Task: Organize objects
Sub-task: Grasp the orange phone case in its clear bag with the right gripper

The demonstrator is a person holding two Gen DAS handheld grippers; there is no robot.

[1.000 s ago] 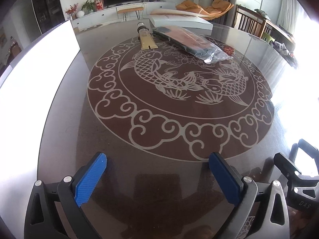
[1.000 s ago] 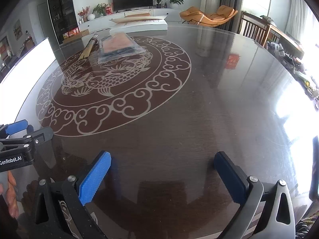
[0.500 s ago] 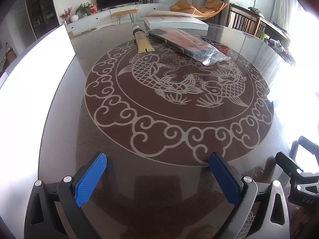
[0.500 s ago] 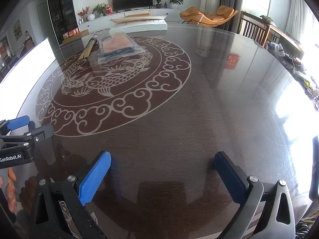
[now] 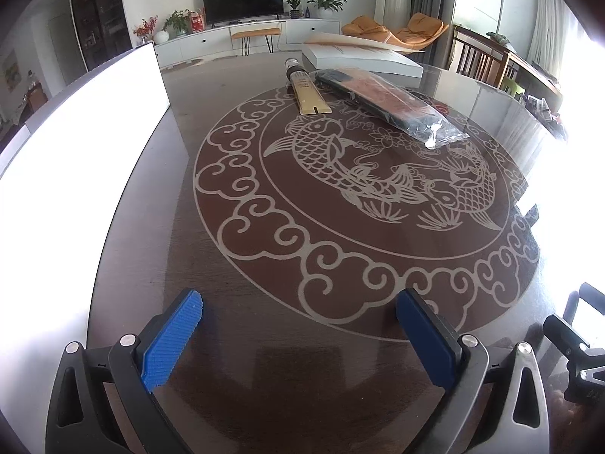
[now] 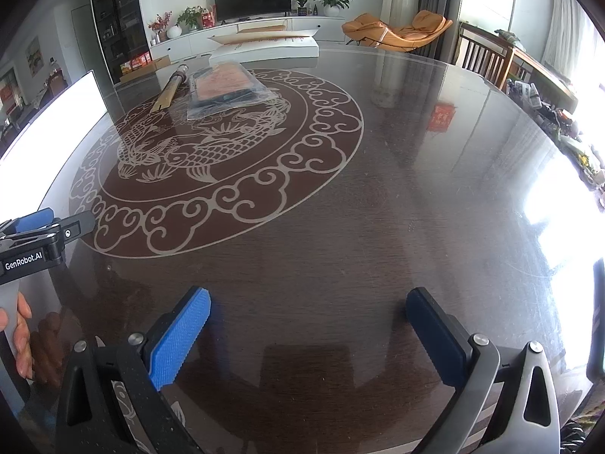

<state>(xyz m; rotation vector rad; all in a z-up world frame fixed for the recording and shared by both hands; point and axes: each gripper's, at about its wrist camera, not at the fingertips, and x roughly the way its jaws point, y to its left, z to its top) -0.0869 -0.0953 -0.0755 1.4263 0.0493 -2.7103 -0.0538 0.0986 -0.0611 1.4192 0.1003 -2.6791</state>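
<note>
The gold tube (image 5: 309, 92) with its dark cap lay at the far side of the worktop (image 5: 302, 340), just beside a plastic-wrapped package (image 5: 393, 108) that rested at an angle on the fish medallion; whether the two touched I could not tell. Behind them sat a flat white box (image 5: 363, 61). Nothing had been picked up, so this looked like the opening approach. The left hand-held gripper (image 5: 298, 335) hung low over the near edge with its blue pads wide apart and empty; the right hand-held gripper (image 6: 308, 335) did likewise, released, well apart from the items. Next, I judged, one needed a long reach forward, lining its pads across the tube's narrow width.
</note>
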